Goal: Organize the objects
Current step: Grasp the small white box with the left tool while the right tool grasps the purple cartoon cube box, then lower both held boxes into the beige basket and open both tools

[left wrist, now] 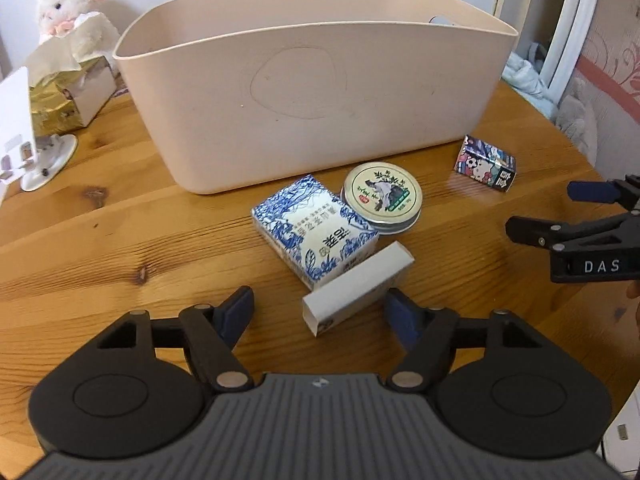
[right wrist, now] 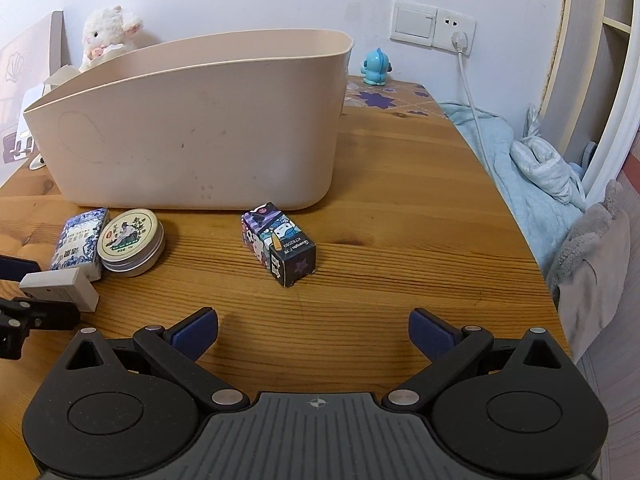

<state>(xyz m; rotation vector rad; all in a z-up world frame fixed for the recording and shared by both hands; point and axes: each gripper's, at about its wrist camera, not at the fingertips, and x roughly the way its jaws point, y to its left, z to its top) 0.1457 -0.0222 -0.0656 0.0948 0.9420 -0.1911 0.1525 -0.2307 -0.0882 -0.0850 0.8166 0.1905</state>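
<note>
A beige plastic bin (left wrist: 312,92) stands on the wooden table; it also shows in the right wrist view (right wrist: 192,136). In front of it lie a blue-and-white tea box (left wrist: 316,228), a round tin (left wrist: 382,196), a plain white box (left wrist: 356,288) and a cartoon-printed box (left wrist: 486,162). My left gripper (left wrist: 320,312) is open, its fingers either side of the white box's near end. My right gripper (right wrist: 314,332) is open and empty, just short of the cartoon box (right wrist: 278,248). It also appears at the right edge of the left wrist view (left wrist: 560,216).
A plush lamb (left wrist: 76,8), a gold-wrapped tissue box (left wrist: 68,96) and a white stand (left wrist: 44,160) sit at the table's left back. A blue figurine (right wrist: 376,68) stands by the wall. The table's right edge (right wrist: 516,216) drops to bedding (right wrist: 532,168).
</note>
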